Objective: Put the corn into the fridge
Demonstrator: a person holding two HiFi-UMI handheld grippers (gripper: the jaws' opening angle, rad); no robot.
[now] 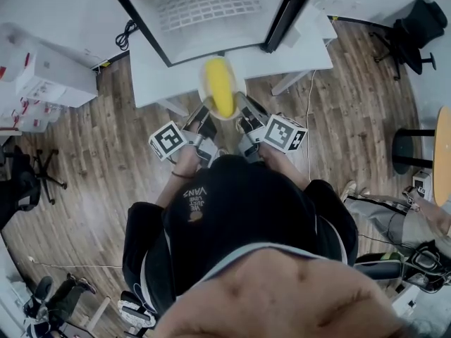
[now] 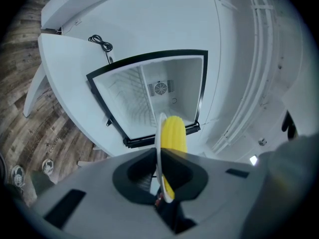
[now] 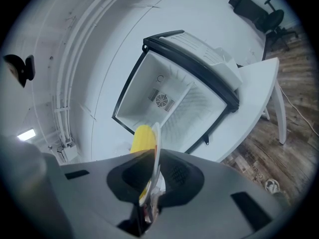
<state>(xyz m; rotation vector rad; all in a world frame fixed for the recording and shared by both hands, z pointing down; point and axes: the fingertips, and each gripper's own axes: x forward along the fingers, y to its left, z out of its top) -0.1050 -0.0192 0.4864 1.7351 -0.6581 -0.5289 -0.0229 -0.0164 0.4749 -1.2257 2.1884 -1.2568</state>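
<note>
The corn [image 1: 219, 86] is carried on a white plate [image 1: 204, 94], clamped by the rim at 7 o'clock in the left gripper [image 1: 200, 116] and at 5 o'clock in the right gripper [image 1: 246, 113], in front of the open fridge [image 1: 204, 5] at 12 o'clock, so the placing inside is judged as not yet done.

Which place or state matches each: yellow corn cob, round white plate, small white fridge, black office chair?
1 yellow corn cob
2 round white plate
3 small white fridge
4 black office chair

a on the wooden floor
b open, on the white table
c rim clamped by left gripper and right gripper
d lying on the plate

Pairs: 1-d, 2-c, 3-b, 4-a
</note>
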